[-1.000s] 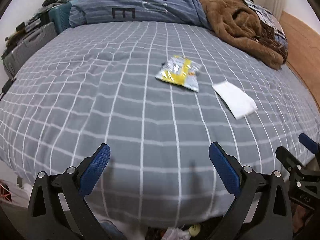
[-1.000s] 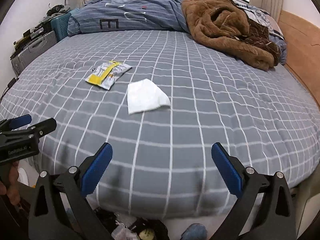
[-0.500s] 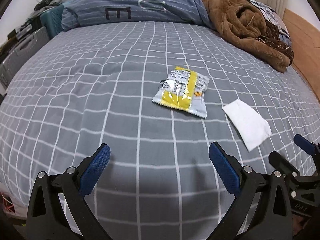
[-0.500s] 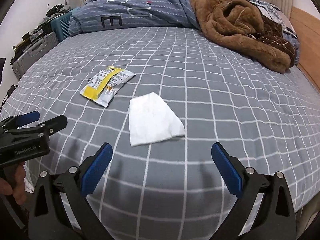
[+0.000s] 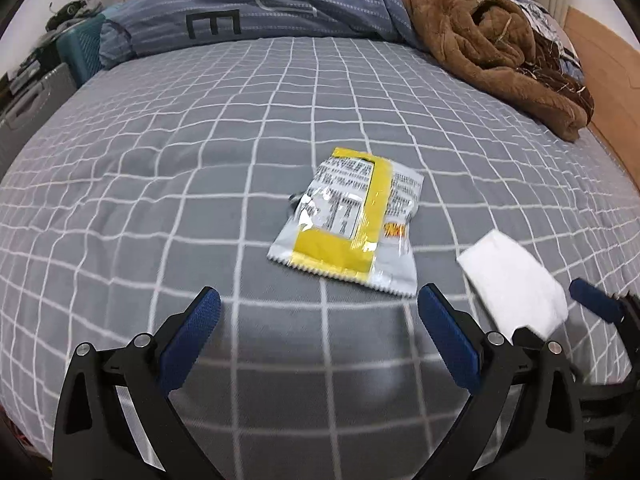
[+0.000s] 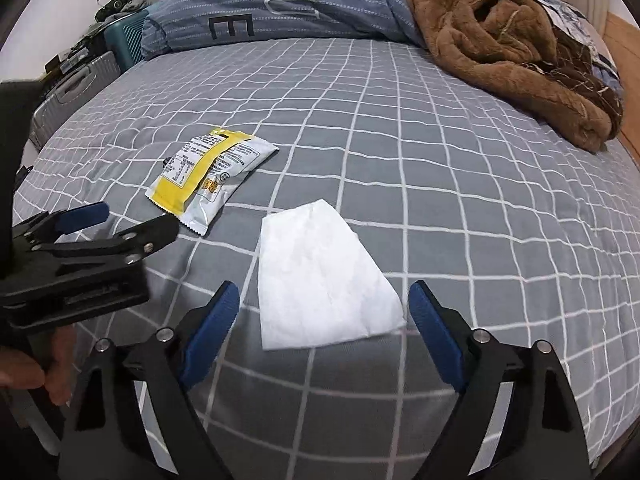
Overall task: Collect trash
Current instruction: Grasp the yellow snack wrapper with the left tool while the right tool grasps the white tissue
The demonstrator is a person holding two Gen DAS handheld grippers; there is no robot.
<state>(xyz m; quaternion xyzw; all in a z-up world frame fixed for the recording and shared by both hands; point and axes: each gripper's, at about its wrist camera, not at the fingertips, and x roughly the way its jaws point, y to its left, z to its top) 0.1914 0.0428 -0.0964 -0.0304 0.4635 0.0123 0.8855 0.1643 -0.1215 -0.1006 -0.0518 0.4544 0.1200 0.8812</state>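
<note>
A silver and yellow snack wrapper (image 5: 352, 224) lies flat on the grey checked bed (image 5: 200, 184). My left gripper (image 5: 318, 304) is open, its fingertips just short of the wrapper's near edge. A white tissue (image 6: 320, 276) lies to the right of the wrapper (image 6: 208, 176). My right gripper (image 6: 324, 300) is open, its blue pads on either side of the tissue's near part. The tissue (image 5: 516, 284) also shows at the right of the left wrist view, with the right gripper's fingers (image 5: 592, 302) beside it. The left gripper (image 6: 120, 226) shows at the left of the right wrist view.
A folded blue duvet (image 5: 280, 4) lies across the head of the bed. A brown fleece blanket (image 6: 504, 44) is bunched at the far right. Suitcases (image 6: 76, 92) stand beside the bed at the left. A wooden panel (image 5: 612, 80) borders the right side.
Both grippers have moved forward over the bed. The wrapper and the tissue are now much nearer and larger. The tissue now lies between the right gripper's pads. Both stayed open.
</note>
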